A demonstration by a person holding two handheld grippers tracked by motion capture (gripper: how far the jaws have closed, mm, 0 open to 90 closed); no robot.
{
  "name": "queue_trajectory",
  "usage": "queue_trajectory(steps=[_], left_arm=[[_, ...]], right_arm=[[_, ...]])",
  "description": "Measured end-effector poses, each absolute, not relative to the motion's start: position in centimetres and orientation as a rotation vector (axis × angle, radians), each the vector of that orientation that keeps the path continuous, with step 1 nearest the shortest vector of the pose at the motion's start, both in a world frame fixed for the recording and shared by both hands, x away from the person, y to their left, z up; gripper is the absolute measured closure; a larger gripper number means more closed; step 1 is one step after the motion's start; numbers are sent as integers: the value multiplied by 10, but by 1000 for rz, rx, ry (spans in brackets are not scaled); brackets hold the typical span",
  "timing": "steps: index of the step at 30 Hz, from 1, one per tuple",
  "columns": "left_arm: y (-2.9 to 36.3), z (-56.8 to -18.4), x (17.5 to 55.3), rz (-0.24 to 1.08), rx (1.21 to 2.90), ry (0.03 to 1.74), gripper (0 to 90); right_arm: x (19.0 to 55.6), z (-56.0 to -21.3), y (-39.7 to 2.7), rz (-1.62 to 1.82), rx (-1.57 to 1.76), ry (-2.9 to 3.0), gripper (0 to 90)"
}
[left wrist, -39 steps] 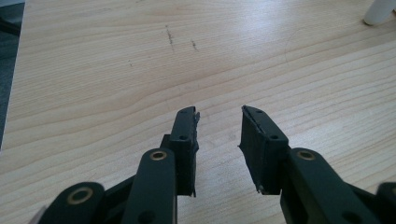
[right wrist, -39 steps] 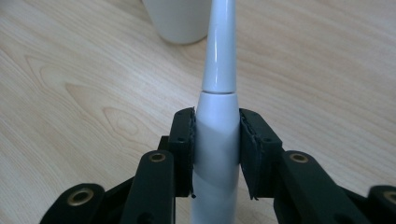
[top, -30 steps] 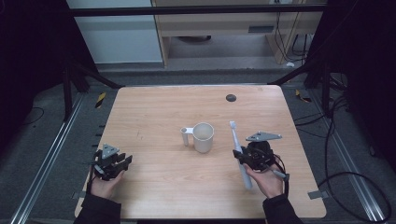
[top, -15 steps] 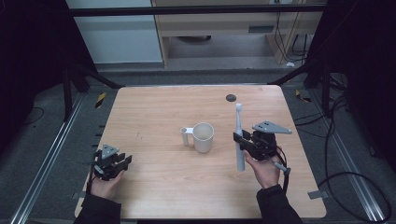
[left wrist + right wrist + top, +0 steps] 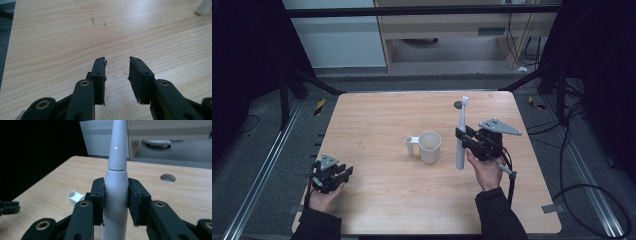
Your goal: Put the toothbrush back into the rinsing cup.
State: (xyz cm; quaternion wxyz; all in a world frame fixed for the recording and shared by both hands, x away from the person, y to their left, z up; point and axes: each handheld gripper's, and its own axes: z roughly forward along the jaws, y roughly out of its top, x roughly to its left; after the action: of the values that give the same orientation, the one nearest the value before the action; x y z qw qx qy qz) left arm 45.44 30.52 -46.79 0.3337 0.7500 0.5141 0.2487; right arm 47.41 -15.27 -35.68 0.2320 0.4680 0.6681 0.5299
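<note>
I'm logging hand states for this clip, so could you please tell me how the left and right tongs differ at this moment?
The left tongs are open with nothing between the jaws; the right tongs are shut on the white electric toothbrush, held upright. The left sit near the table's near-left edge; the right are raised beside the mug. Each is held in one hand.

My right gripper (image 5: 463, 136) clamping a white electric toothbrush (image 5: 460, 137) upright — beside the mug (image 5: 429, 147), left gripper (image 5: 343, 172) near the table (image 5: 377, 120) corner.

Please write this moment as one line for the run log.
right tool: shut on toothbrush, upright, raised beside cup | left tool: open, empty, low over table near left corner
</note>
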Motion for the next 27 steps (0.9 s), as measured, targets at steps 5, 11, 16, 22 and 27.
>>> queue_trajectory(steps=[5, 11, 16, 22, 27], left_arm=[[305, -468, 454, 651, 1958, 1342, 658], [305, -468, 455, 649, 1955, 1343, 658], [306, -468, 455, 647, 1953, 1346, 658], [306, -468, 455, 647, 1953, 1345, 658], [305, -468, 455, 645, 1956, 1344, 658]], right_arm=[[478, -353, -150, 1484, 1279, 1797, 678], [484, -351, -146, 1502, 1282, 1779, 678], [490, -347, -138, 1509, 1269, 1768, 678], [495, -340, -131, 1540, 1254, 1746, 678], [499, -337, -123, 1566, 1242, 1729, 678]])
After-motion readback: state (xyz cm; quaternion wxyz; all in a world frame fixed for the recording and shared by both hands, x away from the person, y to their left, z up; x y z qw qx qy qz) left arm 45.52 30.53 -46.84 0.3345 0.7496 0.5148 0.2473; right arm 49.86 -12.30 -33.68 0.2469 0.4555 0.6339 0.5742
